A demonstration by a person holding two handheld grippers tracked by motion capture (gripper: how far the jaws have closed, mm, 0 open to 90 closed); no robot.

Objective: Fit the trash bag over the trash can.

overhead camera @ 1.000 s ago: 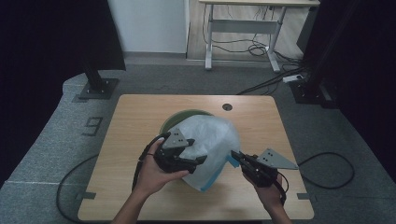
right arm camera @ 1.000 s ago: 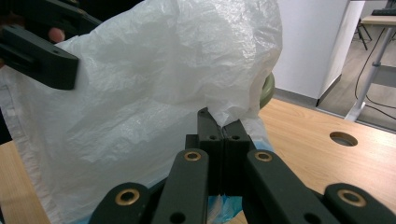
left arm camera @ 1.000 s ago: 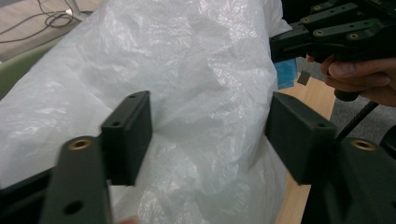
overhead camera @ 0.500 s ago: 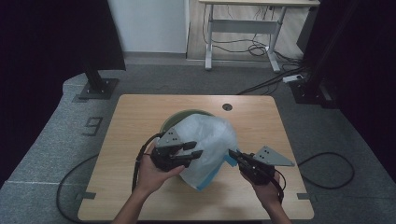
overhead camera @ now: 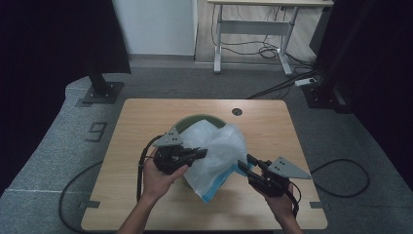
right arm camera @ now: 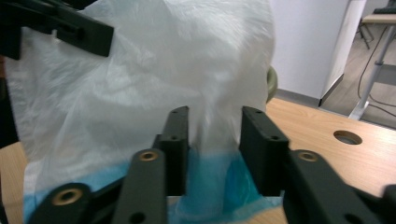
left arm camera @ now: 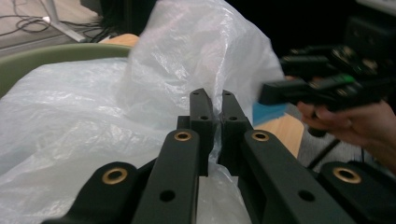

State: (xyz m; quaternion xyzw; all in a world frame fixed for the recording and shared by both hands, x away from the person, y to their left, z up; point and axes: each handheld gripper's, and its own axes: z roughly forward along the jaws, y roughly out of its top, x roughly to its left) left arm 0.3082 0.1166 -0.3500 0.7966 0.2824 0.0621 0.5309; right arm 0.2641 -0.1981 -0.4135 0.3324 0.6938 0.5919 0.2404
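Observation:
A white plastic bag (overhead camera: 221,146) with a blue edge (overhead camera: 214,191) lies bunched over a round green bin (overhead camera: 195,119) on the wooden table (overhead camera: 146,112). My left gripper (overhead camera: 200,154) reaches in from the bag's left. In the left gripper view its jaws have just been closing, and the left gripper (left arm camera: 212,100) is shut on a fold of the bag (left arm camera: 93,116). My right gripper (overhead camera: 243,163) sits at the bag's lower right. Its jaws have just been opening: the right gripper (right arm camera: 212,116) stands open, with loose film and the blue edge (right arm camera: 210,186) between its jaws.
A round cable hole (overhead camera: 237,111) sits near the table's far edge. Behind the table stand a white desk frame (overhead camera: 253,29) with cables and two black stands (overhead camera: 102,90). Cables trail over the grey floor (overhead camera: 341,170).
The left gripper's jaws have closed on the bag's film. The right gripper's jaws have parted and let go of the bag's edge. Both hands stayed about where they were.

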